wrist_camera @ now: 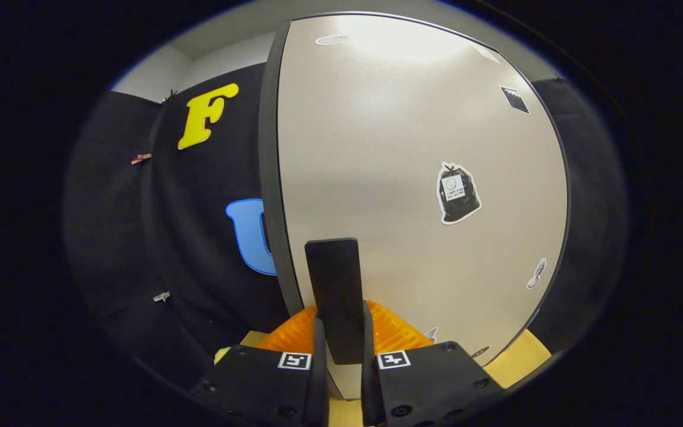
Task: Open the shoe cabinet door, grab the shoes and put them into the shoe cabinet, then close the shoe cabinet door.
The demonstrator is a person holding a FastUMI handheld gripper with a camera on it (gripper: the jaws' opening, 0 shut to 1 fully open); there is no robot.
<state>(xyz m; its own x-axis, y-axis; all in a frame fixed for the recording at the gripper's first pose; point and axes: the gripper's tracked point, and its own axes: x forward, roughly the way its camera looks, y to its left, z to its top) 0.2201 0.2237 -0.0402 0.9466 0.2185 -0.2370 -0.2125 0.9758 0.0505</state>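
A pale wooden tabletop [516, 362] carries the scene, showing as light strips low on either side of the tongs [340, 344], and behind it hangs the black cloth wall [140, 237] of the booth with a few small clips pinned to it; above the cloth a strip of plain pale room wall and ceiling is visible. The shoe cabinet door [389, 178] stands right in front of the tongs, a broad beige panel with a dark rim, bearing several small stickers, the largest a dark bag-shaped one [457, 194] toward its right half. A flat dark handle [334, 284] rises upright from the lower part of the door, and the tongs are closed together on it, one finger pressing each side of its lower end. Orange ridged pads [395, 332] show just behind the fingers on both sides of the handle. The door's left edge [270, 178] runs as a dark curved band against the cloth wall, with open space to its left; on the right the door's rim meets darkness. Whether the door is ajar or flush with the cabinet I cannot tell. No part of the scene near the tongs shows the shoes clearly.
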